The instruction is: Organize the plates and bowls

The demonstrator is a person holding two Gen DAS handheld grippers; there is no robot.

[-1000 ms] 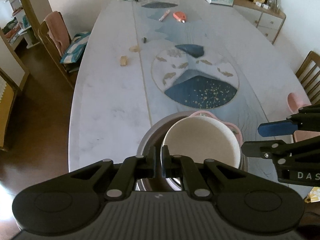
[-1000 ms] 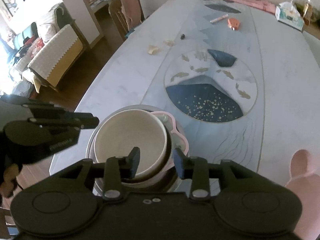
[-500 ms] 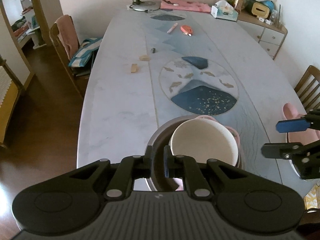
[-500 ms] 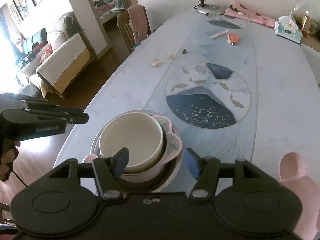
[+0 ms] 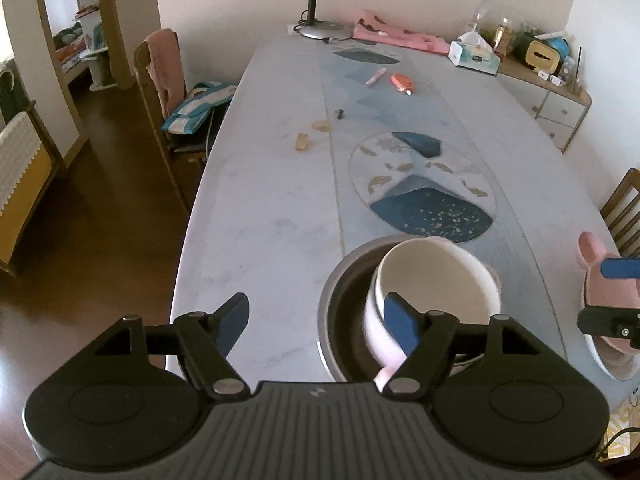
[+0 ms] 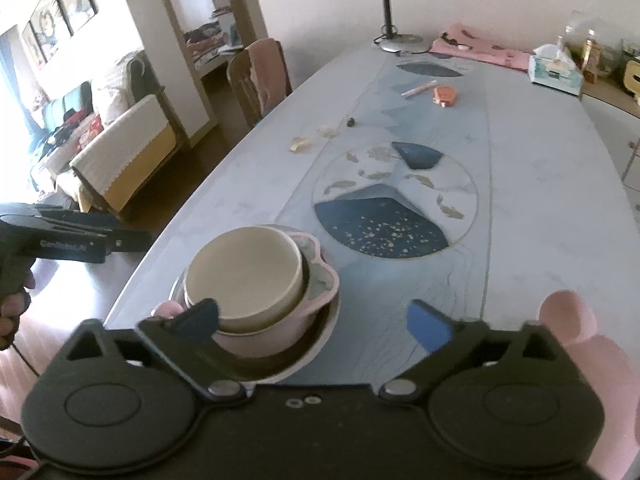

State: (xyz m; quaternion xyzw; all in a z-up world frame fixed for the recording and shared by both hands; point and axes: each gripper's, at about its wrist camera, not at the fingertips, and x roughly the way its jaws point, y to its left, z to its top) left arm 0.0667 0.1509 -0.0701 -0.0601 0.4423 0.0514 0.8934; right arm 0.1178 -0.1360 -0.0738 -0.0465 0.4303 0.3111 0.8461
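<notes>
A stack stands near the table's front edge: a cream bowl (image 5: 436,276) (image 6: 244,276) nested in a pink flower-shaped bowl (image 6: 316,288), both in a wide grey bowl (image 5: 340,304) (image 6: 320,336). My left gripper (image 5: 316,320) is open and empty, raised just left of the stack. My right gripper (image 6: 316,320) is open and empty, just behind the stack's right side. A pink eared dish (image 5: 600,280) (image 6: 576,320) sits at the right, on a white plate (image 5: 608,364).
The long marble table (image 5: 272,200) carries a round fish-patterned mat (image 5: 420,184), a pen (image 5: 375,77), an orange case (image 5: 403,82), small scraps (image 5: 302,141), a desk lamp (image 5: 320,28) and a tissue box (image 5: 474,56). Chairs stand at the left (image 5: 160,80) and right (image 5: 624,208).
My left gripper let go of the grey bowl's rim, opened wide and drew back. My right gripper opened wider and pulled back from the stack. The stack stays on the table.
</notes>
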